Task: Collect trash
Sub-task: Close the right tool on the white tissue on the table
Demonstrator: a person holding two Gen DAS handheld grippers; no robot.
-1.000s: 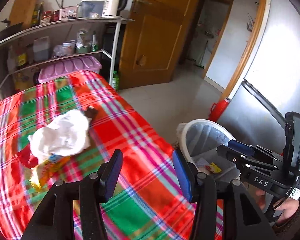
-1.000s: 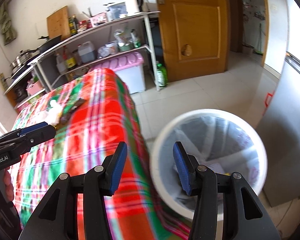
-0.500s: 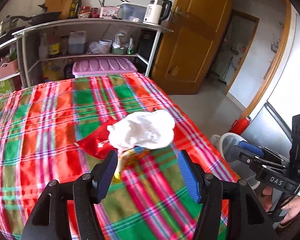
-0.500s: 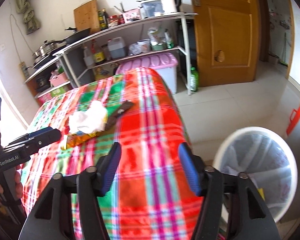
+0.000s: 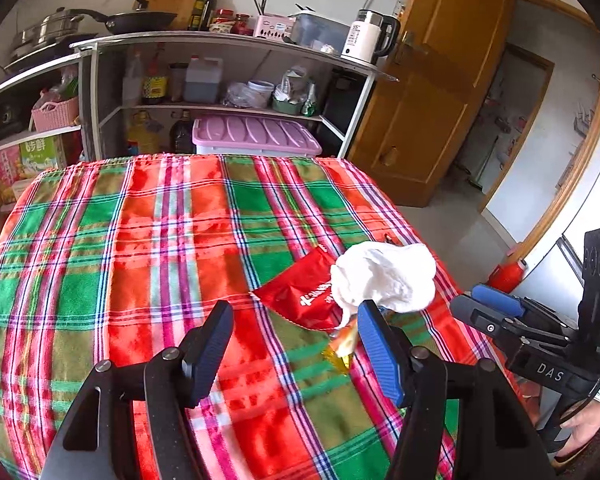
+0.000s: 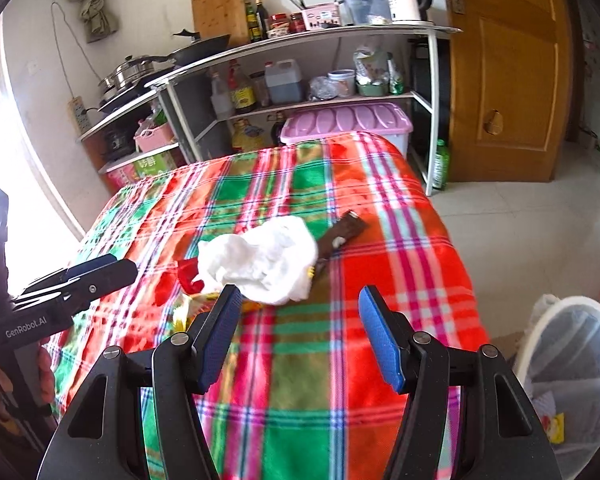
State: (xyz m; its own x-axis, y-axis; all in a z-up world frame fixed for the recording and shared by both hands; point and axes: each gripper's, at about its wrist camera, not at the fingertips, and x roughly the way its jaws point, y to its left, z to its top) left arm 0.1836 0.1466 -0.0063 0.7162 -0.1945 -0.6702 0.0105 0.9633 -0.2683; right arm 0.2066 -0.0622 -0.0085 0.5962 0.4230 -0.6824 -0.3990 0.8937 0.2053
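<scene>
Left wrist view: left gripper (image 5: pixel 296 344) has jaws wide w/ nothing between them; they have just been opening. Trash pile sits on the plaid tablecloth (image 5: pixel 140 248), near its right edge: crumpled white tissue (image 5: pixel 384 276) on top, red wrapper (image 5: pixel 304 296) under it, yellow wrapper (image 5: pixel 342 346) poking out beside the right-hand pad. Right gripper (image 5: pixel 496 304) is close by on the right. Risk: both grippers go for the same pile and clash, or a pinch takes only the tissue and leaves the wrappers behind.

Right wrist view: right gripper (image 6: pixel 300 336) also wide and empty, jaws lately opened. Tissue (image 6: pixel 260 260) lies just past its fingertips; brown wrapper (image 6: pixel 340 236) runs diagonally, long axis from the tissue up-right toward the table's far right corner. Lined bin (image 6: pixel 572 384) stands on the floor, lower right. Risk: nudging the pile could push the brown wrapper off the edge, missing the bin.
</scene>
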